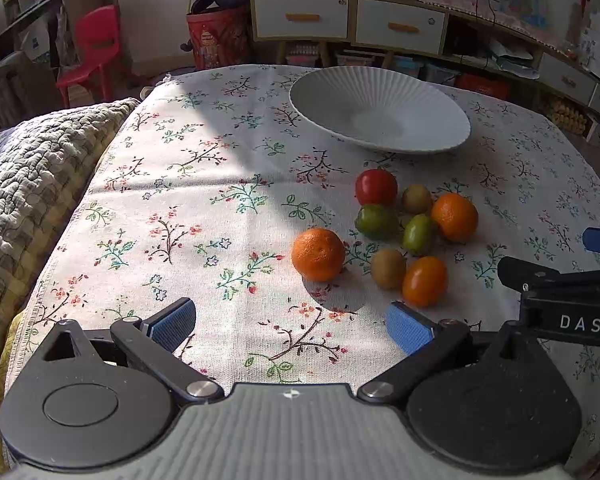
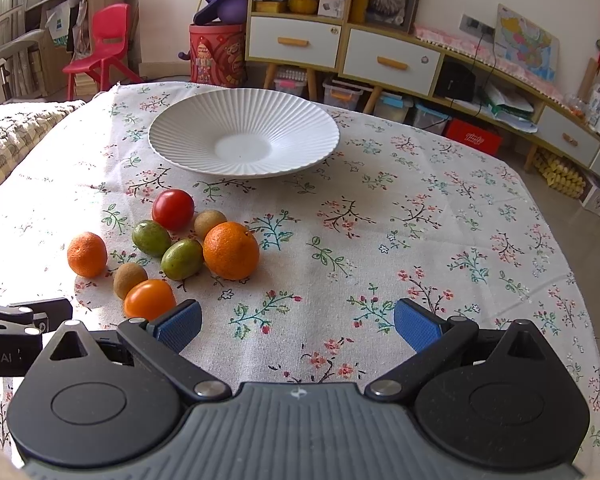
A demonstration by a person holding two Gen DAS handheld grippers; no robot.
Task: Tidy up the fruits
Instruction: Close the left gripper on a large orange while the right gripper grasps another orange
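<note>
Seven small fruits lie clustered on the desk near an empty white ribbed plate; left claw and right claw both spread, holding nothing.

Left gripper open wide, nothing between the pads, hovering low, level. Right gripper same: wide open, nothing held, just beside the left, both facing forward.

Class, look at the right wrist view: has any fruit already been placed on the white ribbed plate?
No. The white ribbed plate holds nothing, and the fruits, such as the red tomato, all sit on the floral tablecloth in front of it.
</note>
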